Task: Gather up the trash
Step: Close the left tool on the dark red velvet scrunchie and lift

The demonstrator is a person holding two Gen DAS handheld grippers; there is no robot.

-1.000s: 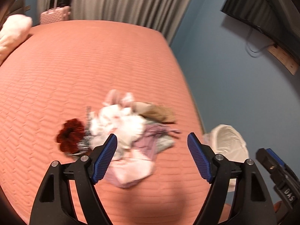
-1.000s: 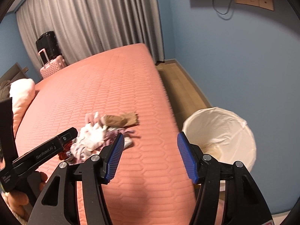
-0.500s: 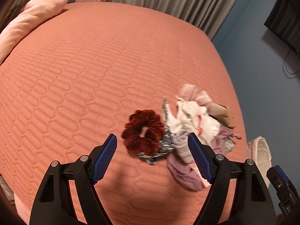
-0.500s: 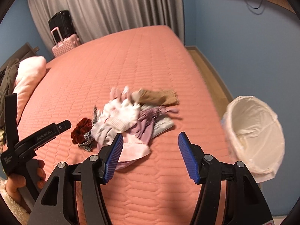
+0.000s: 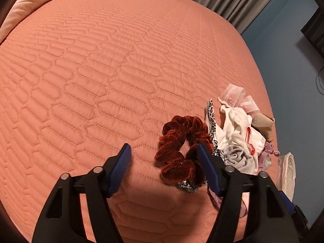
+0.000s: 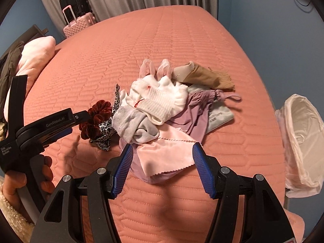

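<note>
Salmon-pink quilted bed (image 5: 113, 77) fills view. White-lined round trash bin (image 6: 301, 141) on floor right of bed. Heap of small fabric scraps and socks (image 6: 162, 109) near bed's right edge. Dark red velvet scrunchie (image 5: 182, 145) at heap's left. Left gripper (image 5: 164, 168) fingers closing, scrunchie partly between, not pinched. Right gripper (image 6: 162, 170) fingers spread, straddling pale pink satin cloth (image 6: 166, 158) at heap's near edge.

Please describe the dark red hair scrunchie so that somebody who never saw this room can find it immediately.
Start at the salmon quilted bed and find the heap of small clothes near the side where the lined bin stands. The scrunchie lies at the heap's edge farthest from the bin, on a leopard-print strip. It alone is a dark red, ruffled velvet ring; the rest is pale fabric.
</note>
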